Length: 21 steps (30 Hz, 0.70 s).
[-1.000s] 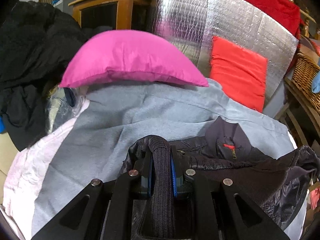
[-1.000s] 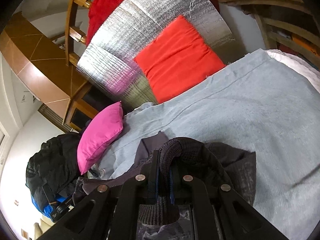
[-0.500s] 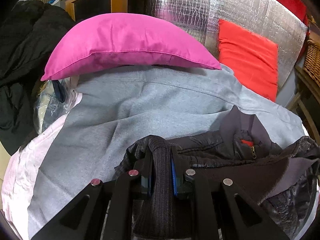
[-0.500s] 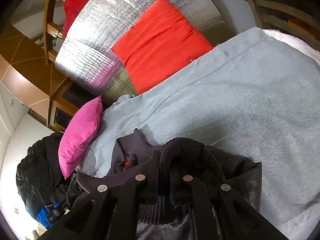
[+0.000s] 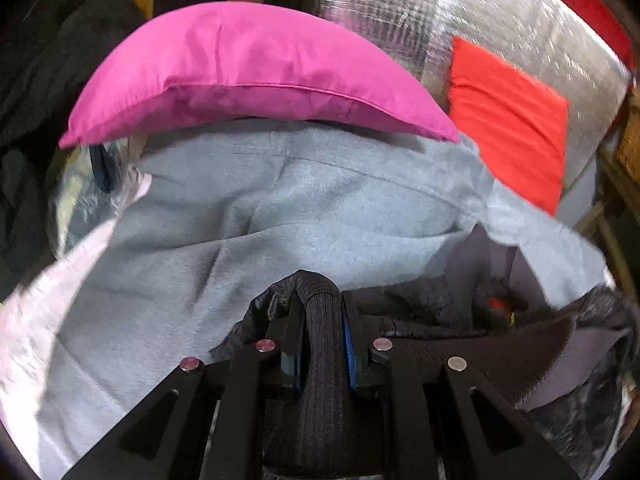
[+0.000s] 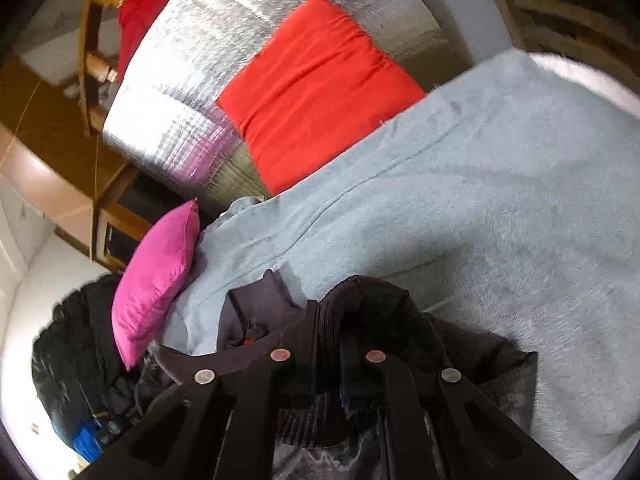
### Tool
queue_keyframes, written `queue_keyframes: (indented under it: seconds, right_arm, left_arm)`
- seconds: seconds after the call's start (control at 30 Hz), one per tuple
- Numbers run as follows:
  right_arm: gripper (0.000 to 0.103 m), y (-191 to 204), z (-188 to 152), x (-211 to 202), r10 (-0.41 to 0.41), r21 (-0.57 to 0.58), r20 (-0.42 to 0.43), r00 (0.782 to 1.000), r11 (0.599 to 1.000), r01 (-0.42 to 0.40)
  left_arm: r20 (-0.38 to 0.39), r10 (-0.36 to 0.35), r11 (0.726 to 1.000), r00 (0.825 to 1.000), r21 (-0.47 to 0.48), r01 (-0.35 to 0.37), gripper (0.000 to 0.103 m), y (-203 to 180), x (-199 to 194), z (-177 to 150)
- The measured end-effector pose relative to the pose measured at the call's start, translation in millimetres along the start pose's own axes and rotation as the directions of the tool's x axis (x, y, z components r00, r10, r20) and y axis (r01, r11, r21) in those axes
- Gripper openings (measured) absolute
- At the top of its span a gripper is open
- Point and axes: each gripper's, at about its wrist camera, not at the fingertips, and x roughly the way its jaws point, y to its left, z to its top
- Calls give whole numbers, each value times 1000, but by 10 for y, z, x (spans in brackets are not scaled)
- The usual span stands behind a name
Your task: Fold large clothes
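Both tongs are clamped on the dark jacket [image 5: 460, 312]: left tongs [image 5: 323, 320] pinch its ribbed cuff, right tongs [image 6: 329, 332] another ribbed edge. Jacket sits on the grey blanket [image 5: 280, 216], pink pillow [image 5: 248, 72] at 12 o'clock.

Both wrist views are evenly and fairly dimly lit, with strong fisheye bending and black vignetting at every corner. The silver foil panel [image 5: 460, 16] throws streaky white glare, and motion blur smears it, the red cushion [image 5: 512, 120] and the grey blanket's [image 6: 480, 200] far edge. A soft shadow lies on the blanket beside the dark jacket [image 6: 460, 344], whose folds lose all detail.
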Motion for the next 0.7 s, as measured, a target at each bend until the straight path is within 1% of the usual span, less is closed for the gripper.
queue_keyframes:
  seconds: [0.07,0.17,0.2,0.27,0.3,0.33,0.37,0.4,0.43,0.47,0.5,0.53,0.57,0.63,0.7]
  right_arm:
    - [7,-54,-9,45,5,23,1,1000,1000,-5]
    - [8,-105,-12,107,3,31,1,1000,1000,-3]
    - [8,-121,-13,130,5,44,1,1000,999,-5]
    - [10,-211,-11,196,23,101,-11,1000,995,-22]
    - [12,-235,-11,212,22,112,-13,1000,994,-21]
    - [13,-239,-17,227,17,110,-13,1000,994,-15]
    - [16,-229,-24,236,12,103,-13,1000,995,-10]
    - [27,-221,-27,240,11,100,-14,1000,995,-10]
    - [36,-212,-26,228,15,98,-9,1000,995,-14]
    - [70,-206,-17,203,18,98,5,1000,995,-18]
    - [87,-201,-4,157,15,108,26,1000,994,-18]
    - [87,-193,7,94,-1,114,57,998,993,-6]
    - [87,-185,19,31,3,108,79,997,994,-12]
    - [87,-133,42,-98,13,86,98,995,996,-21]
    - [87,-75,28,-275,7,50,111,994,999,-12]
  left_arm:
    - [14,-2,1000,1000,1,2,17,-11,20,11]
    - [15,15,1000,1000,21,-15,18,-62,91,5]
    - [14,19,1000,1000,14,-19,23,-54,112,5]
    - [7,14,1000,1000,-9,-14,27,-22,172,26]
    - [3,13,1000,1000,-23,-13,36,0,186,40]
    - [8,16,999,1000,-38,-15,52,24,175,53]
    - [30,34,998,999,-51,-32,62,49,138,70]
    - [59,50,997,997,-64,-46,76,75,88,78]
    - [90,62,995,994,-78,-55,81,102,30,89]
    - [112,70,994,991,-94,-59,82,144,-35,114]
    - [114,67,993,991,-100,-55,82,174,-63,141]
    - [114,63,993,991,-102,-52,82,207,-98,156]
    - [117,64,994,991,-101,-52,82,240,-145,163]
    - [142,80,993,987,-95,-67,82,334,-281,143]
    - [165,99,992,981,-94,-84,82,454,-426,85]
